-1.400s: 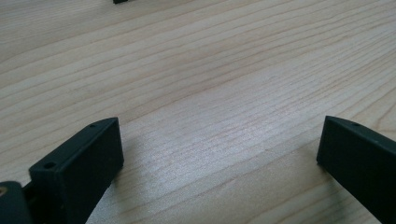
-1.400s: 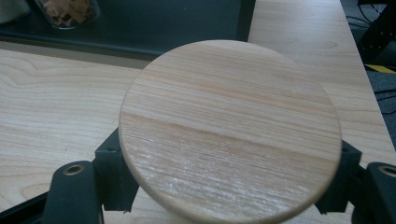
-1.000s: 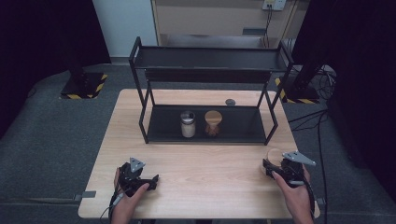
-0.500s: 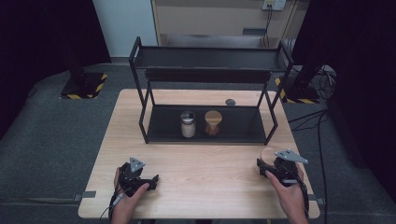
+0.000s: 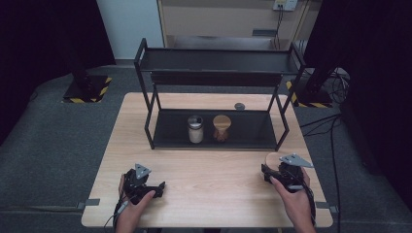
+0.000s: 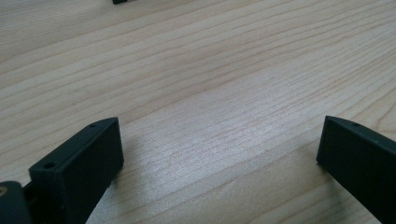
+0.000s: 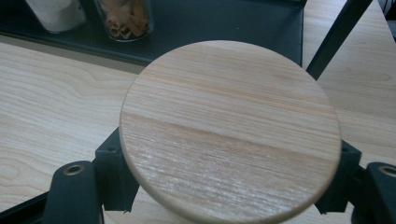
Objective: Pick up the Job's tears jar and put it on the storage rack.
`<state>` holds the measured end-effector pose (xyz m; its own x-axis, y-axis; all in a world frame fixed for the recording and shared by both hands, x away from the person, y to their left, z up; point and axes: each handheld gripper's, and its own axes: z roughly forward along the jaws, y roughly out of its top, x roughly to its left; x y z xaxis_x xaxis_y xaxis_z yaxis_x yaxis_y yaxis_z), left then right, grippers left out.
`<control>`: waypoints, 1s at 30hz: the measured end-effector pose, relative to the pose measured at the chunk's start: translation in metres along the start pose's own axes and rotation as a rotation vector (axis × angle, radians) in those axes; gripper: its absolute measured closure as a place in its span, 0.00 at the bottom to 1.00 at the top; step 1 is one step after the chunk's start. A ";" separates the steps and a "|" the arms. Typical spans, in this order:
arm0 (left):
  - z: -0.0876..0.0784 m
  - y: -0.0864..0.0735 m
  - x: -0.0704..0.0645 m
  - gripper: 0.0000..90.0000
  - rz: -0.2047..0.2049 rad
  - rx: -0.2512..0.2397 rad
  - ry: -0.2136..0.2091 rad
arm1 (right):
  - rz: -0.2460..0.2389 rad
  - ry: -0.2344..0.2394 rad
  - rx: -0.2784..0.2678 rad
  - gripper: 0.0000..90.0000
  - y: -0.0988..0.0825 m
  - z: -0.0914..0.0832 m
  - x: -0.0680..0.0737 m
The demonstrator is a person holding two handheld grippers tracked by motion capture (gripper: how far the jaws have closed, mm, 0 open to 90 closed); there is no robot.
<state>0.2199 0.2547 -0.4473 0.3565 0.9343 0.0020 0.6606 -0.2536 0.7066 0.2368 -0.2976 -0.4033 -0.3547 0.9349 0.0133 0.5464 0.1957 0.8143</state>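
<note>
Right tool: the right tool [image 7: 229, 196] has its jaws clamped on either side of a round wooden lid [image 7: 231, 130], the rim squeezed between them.
Change, right: against the earlier high-view pictures, this tool [image 5: 285, 171] has slid inward from the bench's right edge, and there's now more bare wood to its right.
Lid, facing: flat face up toward the right gripper view's camera and slightly tilted; it's a disc, so no long axis, and the wood grain runs across from jaw to jaw.
Lid, place: held over the near right part of the bench [image 5: 214, 194], in front of the rack's right leg; in the high view the lid [image 5: 272, 158] peeks out just beyond the tool.
Left tool: the left tool [image 6: 219, 154] has its jaws wide apart, nothing between them, just bare wood below.
Change, left: no shift, the left tool [image 5: 141, 182] sits at the near left as before.
Rack: a black rack [image 5: 218, 131] stands mid-bench, with a white-filled jar [image 5: 195, 129] and a pasta jar [image 5: 221, 128] side by side on its bottom shelf.
Behind: a small dark disc [image 5: 239, 106] lies on the bench behind the rack.
</note>
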 end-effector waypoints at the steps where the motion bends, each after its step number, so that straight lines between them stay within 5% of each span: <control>1: 0.000 0.000 0.000 0.00 0.000 0.000 0.000 | -0.001 0.002 -0.001 0.29 0.000 0.000 0.000; 30: 0.000 0.000 0.000 0.00 0.000 0.000 0.000 | -0.037 0.040 0.011 0.29 0.010 0.012 0.025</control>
<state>0.2201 0.2546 -0.4473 0.3567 0.9342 0.0022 0.6604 -0.2538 0.7067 0.2427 -0.2683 -0.4019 -0.4047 0.9144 0.0071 0.5409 0.2331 0.8082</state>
